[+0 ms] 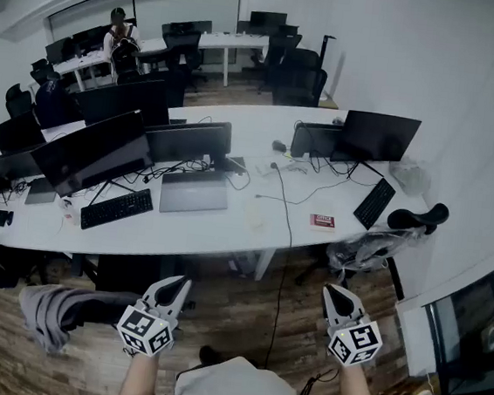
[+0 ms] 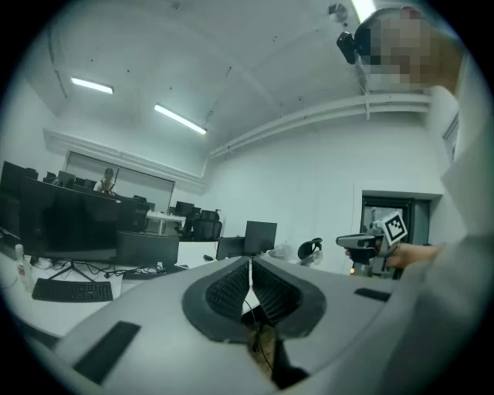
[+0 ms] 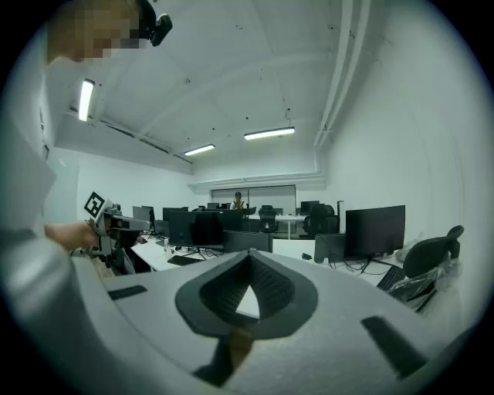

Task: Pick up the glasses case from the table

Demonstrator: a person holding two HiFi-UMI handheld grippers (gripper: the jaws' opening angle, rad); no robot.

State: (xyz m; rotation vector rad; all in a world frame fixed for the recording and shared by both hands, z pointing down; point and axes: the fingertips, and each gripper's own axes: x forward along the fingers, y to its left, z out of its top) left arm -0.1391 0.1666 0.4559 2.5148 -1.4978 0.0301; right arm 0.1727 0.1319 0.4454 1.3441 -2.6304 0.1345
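I stand in front of a long white desk (image 1: 226,234). A small red rectangular thing (image 1: 322,219) lies near the desk's front edge right of the middle; whether it is the glasses case I cannot tell. My left gripper (image 1: 178,283) is held low at the bottom left, well short of the desk, its jaws shut on nothing (image 2: 251,262). My right gripper (image 1: 334,292) is held level at the bottom right, jaw tips touching and empty (image 3: 248,254). Each gripper shows in the other's view: the right gripper (image 2: 378,241) and the left gripper (image 3: 108,224).
Several black monitors (image 1: 103,146), two keyboards (image 1: 116,208) (image 1: 374,202) and a laptop (image 1: 195,191) crowd the desk. A cable (image 1: 285,240) hangs off its front edge. A black office chair (image 1: 383,242) stands at the right; a grey cloth (image 1: 55,312) lies draped at the left. A person (image 1: 119,38) sits far back.
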